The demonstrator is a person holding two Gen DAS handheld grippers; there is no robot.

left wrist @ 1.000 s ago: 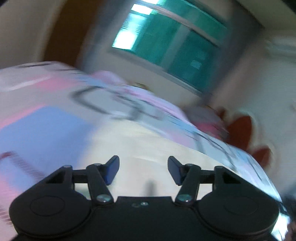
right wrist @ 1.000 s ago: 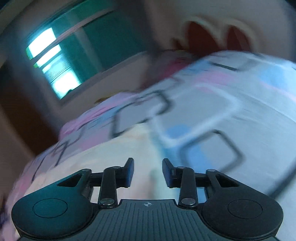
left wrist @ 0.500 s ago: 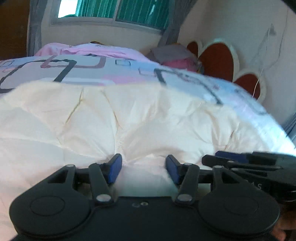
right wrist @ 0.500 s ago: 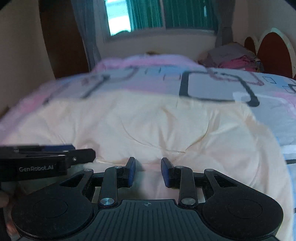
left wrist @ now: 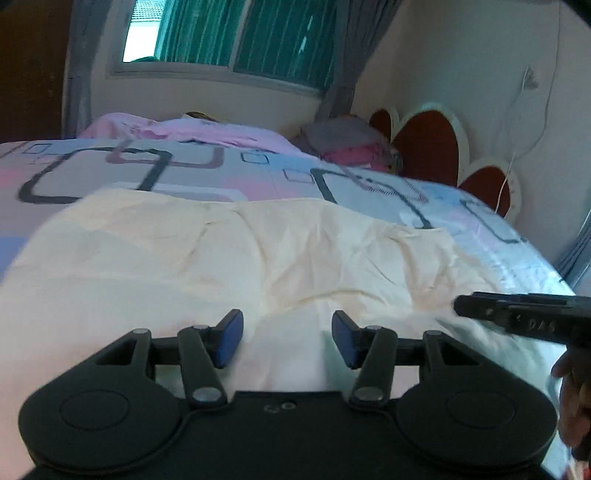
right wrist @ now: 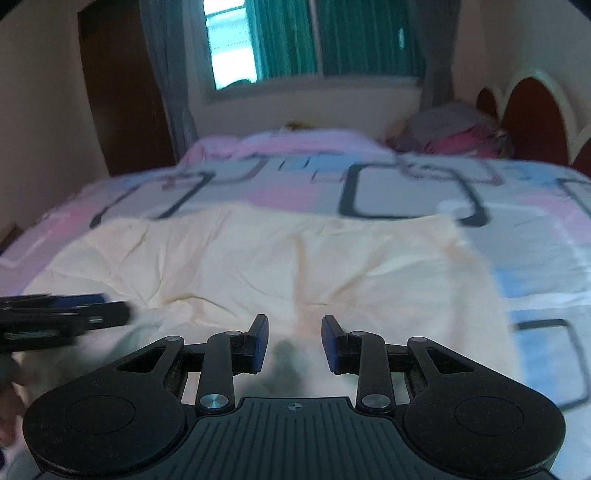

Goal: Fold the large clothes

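Note:
A large cream garment [left wrist: 240, 254] lies spread and wrinkled on the patterned bed; it also shows in the right wrist view [right wrist: 280, 266]. My left gripper [left wrist: 287, 338] is open and empty, low over the garment's near edge. My right gripper [right wrist: 294, 341] is open and empty, also just above the near edge. The right gripper's side shows in the left wrist view [left wrist: 524, 317], and the left gripper's side in the right wrist view [right wrist: 62, 317]. The two grippers hover side by side.
The bedspread [right wrist: 406, 184] has pink, blue and grey squares. A pink pillow [left wrist: 192, 129] and a pile of clothes [left wrist: 351, 144] lie at the far side. A red scalloped headboard [left wrist: 428, 147] stands at the right, under a window [left wrist: 229, 33].
Both grippers swung down from a blurred view of the window and bedspread to the cream garment. In the last half second they drew slightly back and apart, staying open.

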